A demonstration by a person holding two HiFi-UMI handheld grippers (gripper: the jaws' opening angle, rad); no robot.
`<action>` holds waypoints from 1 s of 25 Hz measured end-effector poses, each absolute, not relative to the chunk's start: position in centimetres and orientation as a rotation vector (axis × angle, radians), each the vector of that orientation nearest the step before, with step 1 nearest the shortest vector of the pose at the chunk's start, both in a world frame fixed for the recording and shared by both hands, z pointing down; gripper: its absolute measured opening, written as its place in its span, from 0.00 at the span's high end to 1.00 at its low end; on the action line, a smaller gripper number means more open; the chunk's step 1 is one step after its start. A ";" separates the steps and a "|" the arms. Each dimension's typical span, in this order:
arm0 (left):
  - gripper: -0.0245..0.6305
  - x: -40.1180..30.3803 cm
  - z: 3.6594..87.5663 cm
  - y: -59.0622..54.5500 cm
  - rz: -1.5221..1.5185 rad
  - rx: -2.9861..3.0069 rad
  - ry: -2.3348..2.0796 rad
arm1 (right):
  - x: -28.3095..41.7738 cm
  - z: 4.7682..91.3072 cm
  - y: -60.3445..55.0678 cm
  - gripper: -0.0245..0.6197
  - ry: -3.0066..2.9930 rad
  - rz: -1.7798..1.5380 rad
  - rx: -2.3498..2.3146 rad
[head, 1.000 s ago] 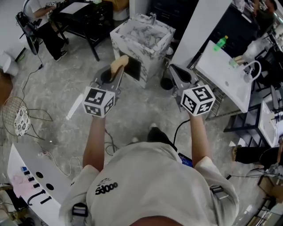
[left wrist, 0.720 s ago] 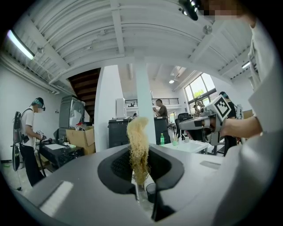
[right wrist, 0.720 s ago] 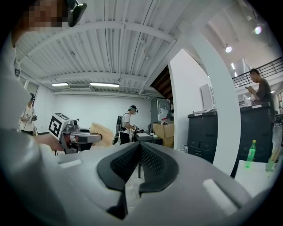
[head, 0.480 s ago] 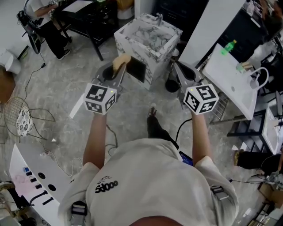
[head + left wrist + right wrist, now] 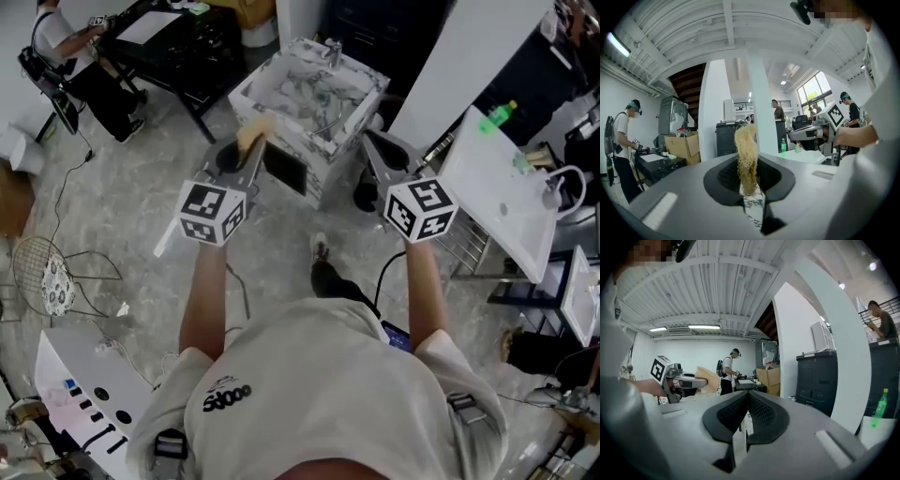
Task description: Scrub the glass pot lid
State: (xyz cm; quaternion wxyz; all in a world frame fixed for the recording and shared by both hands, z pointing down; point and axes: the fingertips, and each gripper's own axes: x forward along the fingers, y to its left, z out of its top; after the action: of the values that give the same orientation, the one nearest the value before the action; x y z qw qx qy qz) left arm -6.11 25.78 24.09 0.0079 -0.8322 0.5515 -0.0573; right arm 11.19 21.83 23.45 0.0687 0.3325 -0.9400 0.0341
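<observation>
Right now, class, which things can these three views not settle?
- Glass pot lid: in no view; the white marbled sink's inside is too small in the head view.
- Yellow fibrous scrubber in the left tongs: edge-on, left gripper view; broad face unseen.
- Green plastic bottle: label too small, right gripper view.

My head view looks steeply down over left gripper (image 5: 251,142) and right gripper (image 5: 373,145); their level views show each other.

The right gripper (image 5: 747,398) has its two black jaws pressed together, with nothing between them. At nine o'clock, the left gripper (image 5: 700,380) holds a tan sponge (image 5: 708,377). Just past it, a person (image 5: 726,369) stands at a black table (image 5: 746,382). At four o'clock, a green bottle (image 5: 880,408) stands beside a white pillar (image 5: 834,333).
</observation>
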 end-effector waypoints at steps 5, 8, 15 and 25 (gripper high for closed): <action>0.88 -6.4 24.7 18.8 -0.197 -2.622 1.740 | 10.6 24.6 15.1 0.96 -2.800 0.128 0.975; 0.88 -6.3 25.4 15.0 -0.220 -2.635 1.751 | 10.3 25.4 11.2 0.96 -2.785 0.155 0.963; 0.88 -6.5 26.2 7.7 -0.275 -2.636 1.782 | 9.8 26.7 4.1 0.96 -2.783 0.202 0.919; 0.89 -7.5 26.9 -1.3 -0.338 -2.619 1.801 | 8.6 28.1 -5.0 0.96 -2.754 0.253 0.912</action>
State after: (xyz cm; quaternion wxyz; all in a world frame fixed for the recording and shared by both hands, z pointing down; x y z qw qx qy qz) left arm -7.47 -1.33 26.91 -0.0274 -0.8190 0.5633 -0.1058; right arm 8.63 -4.97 28.12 0.1146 0.3111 -0.9395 0.0864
